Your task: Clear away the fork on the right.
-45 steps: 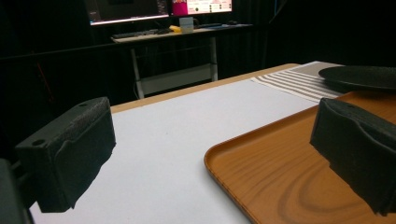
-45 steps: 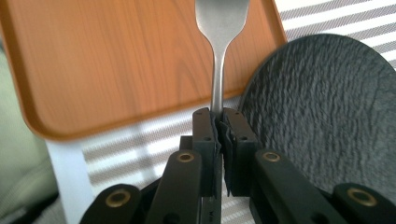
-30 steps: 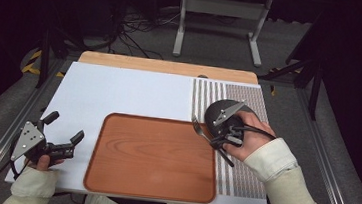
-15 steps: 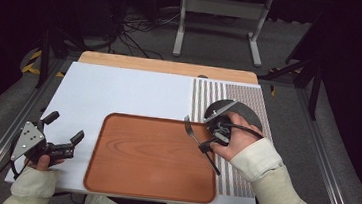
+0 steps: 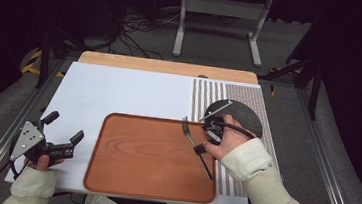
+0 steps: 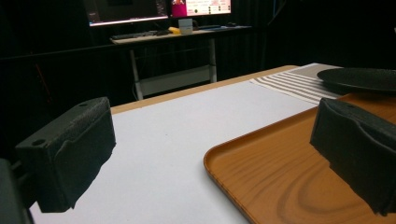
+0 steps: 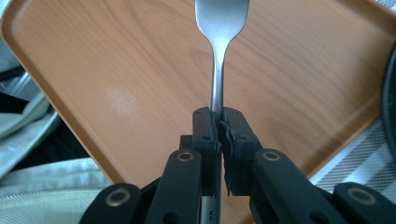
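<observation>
A metal fork (image 5: 192,135) is clamped by its handle in my right gripper (image 5: 198,149), which is shut on it. The fork hangs over the right part of the brown wooden tray (image 5: 149,154), tines pointing toward the far side. In the right gripper view the fork's neck (image 7: 219,28) rises straight out of the closed jaws (image 7: 219,126) above the tray (image 7: 116,60). My left gripper (image 5: 64,126) rests at the table's front left, open, nothing between its pads (image 6: 70,149); the tray's corner (image 6: 280,172) lies just ahead of it.
A black plate (image 5: 240,115) sits on a striped mat (image 5: 210,92) at the right, just behind my right hand. The plate's rim (image 6: 359,78) shows beyond the tray. A white board (image 5: 119,91) covers the table. Metal rails run along both sides.
My right hand has carried the fork leftward and slightly down, from above the plate and mat to over the tray's right side. The left gripper has stayed put.
</observation>
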Demonstrator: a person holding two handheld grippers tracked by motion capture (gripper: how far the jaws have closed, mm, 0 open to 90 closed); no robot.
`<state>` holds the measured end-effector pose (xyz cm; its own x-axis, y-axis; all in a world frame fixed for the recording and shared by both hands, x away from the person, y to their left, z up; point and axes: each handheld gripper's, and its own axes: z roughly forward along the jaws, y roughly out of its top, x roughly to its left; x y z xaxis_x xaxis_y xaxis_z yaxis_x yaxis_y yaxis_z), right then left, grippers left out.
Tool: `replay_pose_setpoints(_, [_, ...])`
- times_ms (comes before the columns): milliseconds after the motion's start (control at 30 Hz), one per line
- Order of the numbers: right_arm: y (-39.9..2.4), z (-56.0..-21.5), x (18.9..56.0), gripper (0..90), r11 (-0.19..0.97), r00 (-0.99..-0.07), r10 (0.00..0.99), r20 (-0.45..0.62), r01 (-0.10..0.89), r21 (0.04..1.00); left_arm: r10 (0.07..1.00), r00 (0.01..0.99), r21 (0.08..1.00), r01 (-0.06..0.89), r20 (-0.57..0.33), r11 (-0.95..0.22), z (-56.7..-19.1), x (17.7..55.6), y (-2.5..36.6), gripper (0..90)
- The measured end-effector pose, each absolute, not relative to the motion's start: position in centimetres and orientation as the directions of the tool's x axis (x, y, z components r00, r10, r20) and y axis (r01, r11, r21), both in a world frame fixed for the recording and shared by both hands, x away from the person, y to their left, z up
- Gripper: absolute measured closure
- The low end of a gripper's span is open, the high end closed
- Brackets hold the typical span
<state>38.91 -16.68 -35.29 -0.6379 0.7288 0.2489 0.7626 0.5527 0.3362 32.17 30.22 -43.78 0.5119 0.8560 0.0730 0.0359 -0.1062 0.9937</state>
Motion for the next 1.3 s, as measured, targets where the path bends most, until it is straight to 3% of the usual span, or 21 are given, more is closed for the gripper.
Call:
replay_pose_setpoints(767, [-15.1,-39.8,39.7,84.3,0.504,-0.552,0.796,0.249,0.832,0.234,0.857,0.511,0.994,0.035,0.074,-0.107,-43.8,32.1,30.2,0.5])
replay_pose_setpoints(1300, [-15.1,-41.1,40.2,84.2,0.46,-0.51,0.82,0.261,0.858,0.229,0.856,0.512,0.994,0.035,0.075,-0.107,-43.7,32.1,30.2,0.5])
